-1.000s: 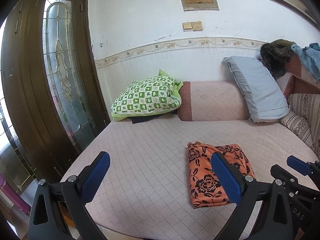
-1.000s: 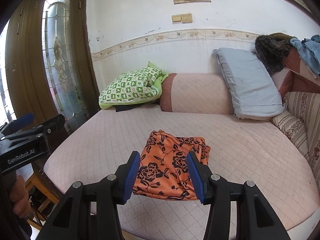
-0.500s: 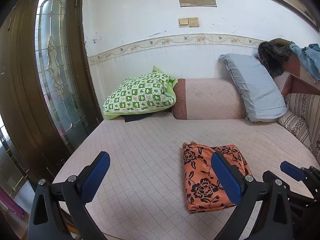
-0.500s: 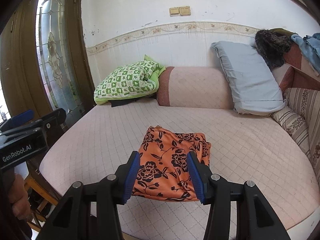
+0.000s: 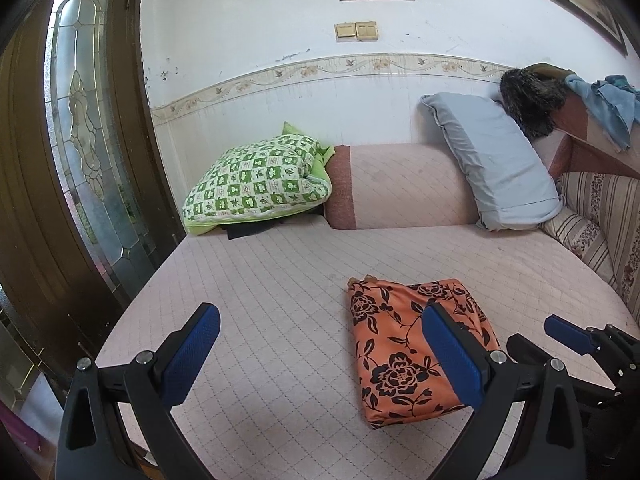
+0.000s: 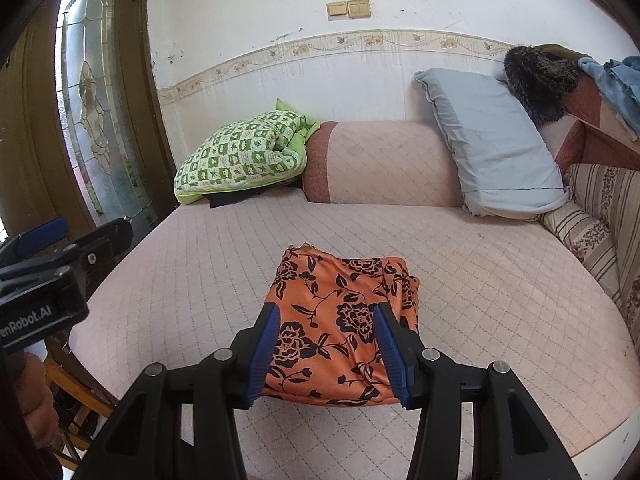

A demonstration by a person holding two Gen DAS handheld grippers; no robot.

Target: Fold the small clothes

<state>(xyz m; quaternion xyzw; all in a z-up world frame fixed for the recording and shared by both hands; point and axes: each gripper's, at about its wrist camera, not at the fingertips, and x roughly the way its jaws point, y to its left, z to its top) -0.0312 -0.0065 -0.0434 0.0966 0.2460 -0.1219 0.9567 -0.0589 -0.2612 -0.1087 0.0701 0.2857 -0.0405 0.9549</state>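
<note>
At the far left of both views stands the door [image 5: 80, 152] with its leaded glass pane. Your left gripper [image 5: 320, 344] hangs above the near left part of the bed [image 5: 280, 280]. Its jaws stand wide apart with only bare quilted cover between them; nothing is held. Its right finger [image 5: 452, 356] overlaps the cloth in the left wrist view, but contact cannot be confirmed.

At the head of the bed, the green pillow [image 5: 256, 184] lies at the left, on top of a dark item. The bolster [image 5: 400, 188] lies beside it, and the grey pillow [image 5: 496, 164] leans further right.

The cloth [image 6: 344, 320], orange with black flowers, lies folded flat on the bed near the front edge, right of centre in the left wrist view and central in the right wrist view.

Your right gripper [image 6: 326, 352] hangs just over the near edge of the cloth. Its jaws stand partly apart and frame the fold. The pads do not press on the fabric; nothing is gripped.

At the far right, the striped cushion [image 5: 600, 220] lines the side of the bed.
</note>
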